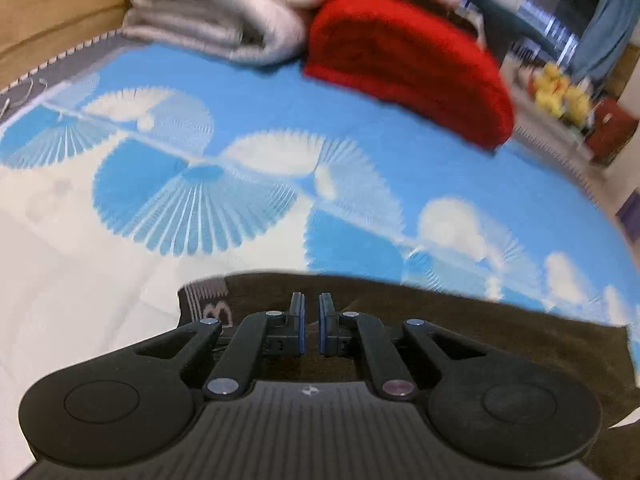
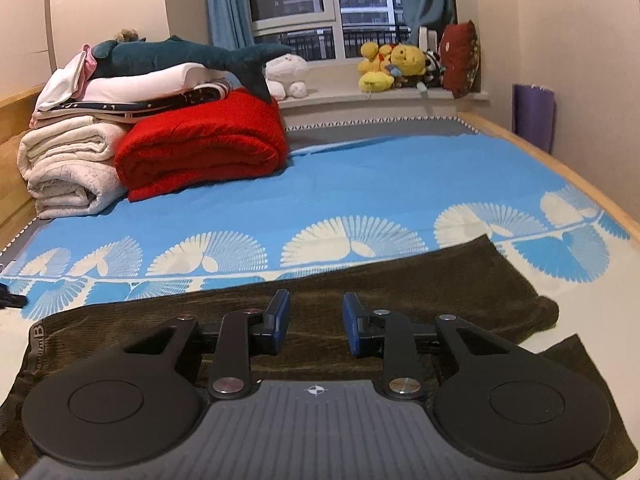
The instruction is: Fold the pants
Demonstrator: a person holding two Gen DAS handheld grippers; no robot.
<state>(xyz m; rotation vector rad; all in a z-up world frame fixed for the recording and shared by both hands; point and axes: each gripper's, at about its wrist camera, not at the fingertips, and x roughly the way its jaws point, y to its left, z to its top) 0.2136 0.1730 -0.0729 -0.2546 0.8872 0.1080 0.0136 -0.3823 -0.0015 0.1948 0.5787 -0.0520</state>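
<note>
Dark brown corduroy pants (image 2: 400,280) lie flat across the near part of the bed, waistband with a woven label at the left (image 2: 38,334), legs running right. The pants also show in the left wrist view (image 1: 480,320). My left gripper (image 1: 311,320) hovers over the waistband end with its blue pads a narrow gap apart and nothing between them. My right gripper (image 2: 316,320) is open and empty above the middle of the pants.
A blue and white patterned bedsheet (image 2: 380,184) covers the bed. A folded red blanket (image 2: 200,144) and stacked cream towels (image 2: 68,164) sit at the far left. A wooden bed rail (image 2: 560,164) runs along the right. Plush toys (image 2: 396,64) line the windowsill.
</note>
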